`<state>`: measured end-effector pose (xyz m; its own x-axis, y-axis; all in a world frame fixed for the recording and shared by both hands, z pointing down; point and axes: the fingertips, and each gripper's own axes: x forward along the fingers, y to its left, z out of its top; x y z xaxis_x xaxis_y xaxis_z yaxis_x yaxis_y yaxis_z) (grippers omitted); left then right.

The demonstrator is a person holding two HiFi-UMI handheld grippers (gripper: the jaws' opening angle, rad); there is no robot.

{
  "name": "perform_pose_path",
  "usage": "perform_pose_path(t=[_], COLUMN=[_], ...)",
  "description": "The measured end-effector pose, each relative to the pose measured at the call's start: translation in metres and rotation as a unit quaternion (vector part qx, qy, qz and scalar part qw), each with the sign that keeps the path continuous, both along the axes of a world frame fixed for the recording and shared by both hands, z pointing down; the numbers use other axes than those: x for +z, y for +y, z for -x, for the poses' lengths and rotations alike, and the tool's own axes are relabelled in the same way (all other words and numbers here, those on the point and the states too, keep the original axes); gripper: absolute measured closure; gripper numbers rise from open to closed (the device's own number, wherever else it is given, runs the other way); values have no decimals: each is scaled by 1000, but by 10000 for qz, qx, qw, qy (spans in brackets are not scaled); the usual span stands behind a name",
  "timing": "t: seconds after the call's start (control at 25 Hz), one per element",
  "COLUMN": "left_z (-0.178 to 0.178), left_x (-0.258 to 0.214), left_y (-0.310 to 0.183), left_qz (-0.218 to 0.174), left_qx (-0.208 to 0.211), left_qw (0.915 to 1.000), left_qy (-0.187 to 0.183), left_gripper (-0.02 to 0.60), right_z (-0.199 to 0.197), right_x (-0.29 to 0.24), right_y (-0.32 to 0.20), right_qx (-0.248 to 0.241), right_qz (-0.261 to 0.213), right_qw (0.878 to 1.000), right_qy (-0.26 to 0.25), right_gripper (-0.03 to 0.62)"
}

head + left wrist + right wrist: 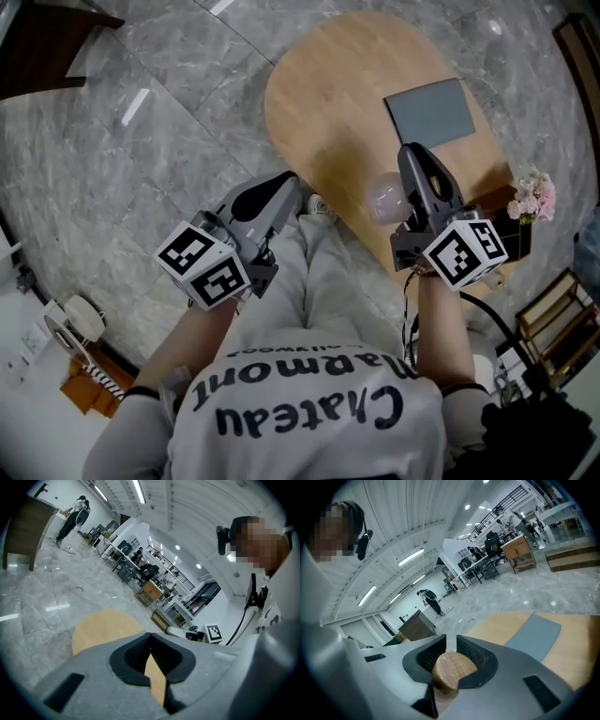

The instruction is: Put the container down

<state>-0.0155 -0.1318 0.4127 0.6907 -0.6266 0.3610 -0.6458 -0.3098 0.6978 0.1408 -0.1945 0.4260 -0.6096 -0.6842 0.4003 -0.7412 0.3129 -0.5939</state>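
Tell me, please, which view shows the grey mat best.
The head view: the grey mat is seen from above, its outline clear on the wooden table. The right gripper view shows it only obliquely; the left gripper view does not show it.

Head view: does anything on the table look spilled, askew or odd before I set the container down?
Nothing stands out. The table shows no spill or mark, and the grey mat lies flat on it. The right claw grips the container by its wooden lid, near the table's near edge.
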Motion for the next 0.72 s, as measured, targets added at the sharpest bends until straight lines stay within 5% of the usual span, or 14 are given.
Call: perform_pose_path(t=[0.2,0.44,0.72], left_z=[-11,-13,-5], left_x=[47,102,154], left_y=[0,-4,-2], left_qz=[284,185,24], left_qx=[280,814,884], left_qw=[9992,9965,9956], left_qy=[92,-10,-322], left_gripper=[568,568,568], right_z=[7,19,20], right_x=[43,109,171], right_y=[9,13,20], right_qx=[-2,143,218], right_qz=[101,270,368], right_qw=[9997,9991,9977], right_qy=[242,296,532], right_gripper=[521,523,526])
